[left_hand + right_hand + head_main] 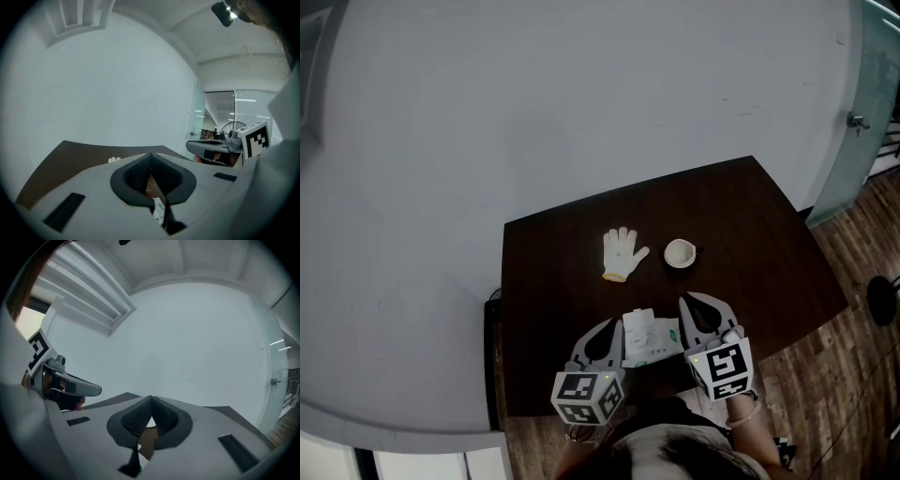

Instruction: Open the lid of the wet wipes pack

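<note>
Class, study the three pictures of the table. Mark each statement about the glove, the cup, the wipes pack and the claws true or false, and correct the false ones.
1. A white glove and a cup are on the dark table, beyond the wet wipes pack. True.
2. In the head view the cup stands left of the glove. False: it stands to the glove's right.
3. The wet wipes pack lies between the left claw and the right claw. True.
4. The right claw's jaws stand wide apart. False: they are together.
5. The glove lies on top of the pack. False: the two lie apart.
</note>
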{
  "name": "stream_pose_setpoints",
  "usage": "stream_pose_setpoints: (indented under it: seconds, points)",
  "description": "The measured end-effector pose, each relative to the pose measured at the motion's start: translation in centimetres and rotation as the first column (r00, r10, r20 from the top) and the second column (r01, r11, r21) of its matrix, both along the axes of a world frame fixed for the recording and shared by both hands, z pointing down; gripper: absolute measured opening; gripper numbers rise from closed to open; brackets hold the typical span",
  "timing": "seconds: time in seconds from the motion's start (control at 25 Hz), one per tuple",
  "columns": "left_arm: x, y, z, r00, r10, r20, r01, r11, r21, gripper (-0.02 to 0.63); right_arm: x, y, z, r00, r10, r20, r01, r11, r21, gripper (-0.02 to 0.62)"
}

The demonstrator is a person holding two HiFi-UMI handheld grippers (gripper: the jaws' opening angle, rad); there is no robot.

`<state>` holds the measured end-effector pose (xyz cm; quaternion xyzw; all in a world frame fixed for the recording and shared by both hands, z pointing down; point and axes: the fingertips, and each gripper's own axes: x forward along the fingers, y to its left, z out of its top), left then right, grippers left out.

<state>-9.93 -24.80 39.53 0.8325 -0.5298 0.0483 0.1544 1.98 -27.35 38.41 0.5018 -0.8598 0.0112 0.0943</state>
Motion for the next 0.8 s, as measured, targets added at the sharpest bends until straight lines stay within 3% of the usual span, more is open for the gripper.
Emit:
stream_pose_setpoints:
  seconds: [0.8]
  points:
    - [0.7, 0.1, 1.3, 1.000, 0.009, -0.023, -0.009, 0.999, -0.033, 0.014, 0.5, 0.1, 0.7, 1.000, 0.008, -0.019, -0.008, 1.000, -0.002, 0.006]
